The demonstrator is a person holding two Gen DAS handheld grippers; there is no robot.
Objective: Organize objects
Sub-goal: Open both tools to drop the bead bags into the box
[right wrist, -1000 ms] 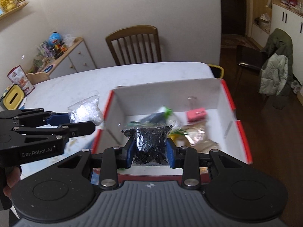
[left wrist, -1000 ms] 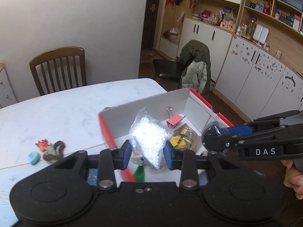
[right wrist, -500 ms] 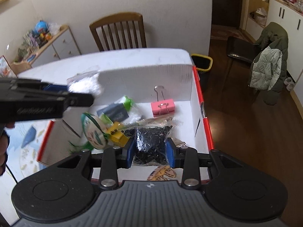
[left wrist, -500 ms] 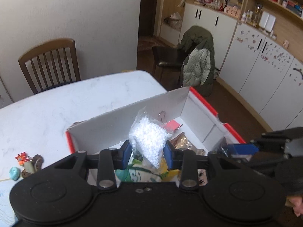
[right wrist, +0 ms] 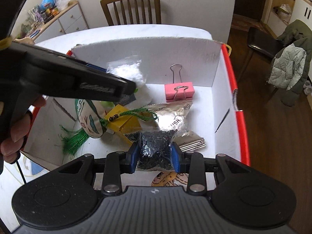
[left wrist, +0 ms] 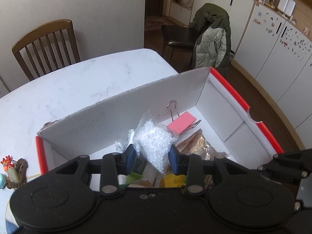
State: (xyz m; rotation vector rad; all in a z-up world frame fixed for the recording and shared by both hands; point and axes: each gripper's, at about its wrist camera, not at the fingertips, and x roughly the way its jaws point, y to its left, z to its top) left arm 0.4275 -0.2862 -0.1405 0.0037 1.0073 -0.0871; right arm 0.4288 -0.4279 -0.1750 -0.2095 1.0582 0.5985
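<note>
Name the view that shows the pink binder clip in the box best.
The right wrist view: the pink binder clip lies whole and unobstructed, one wire handle up against the white cardboard box wall. In the left wrist view the clear bag of white beads hides its lower corner.

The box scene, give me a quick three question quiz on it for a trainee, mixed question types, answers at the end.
1. True or false: the left gripper holds a bag of white beads over the white box.
2. What does the right gripper hold?
A. pink binder clip
B. bag of black beads
C. yellow packet
3. Fill in: the pink binder clip lies inside the box near its ____ wall.

Key:
1. True.
2. B, the bag of black beads.
3. Far, as seen from the right wrist view.
</note>
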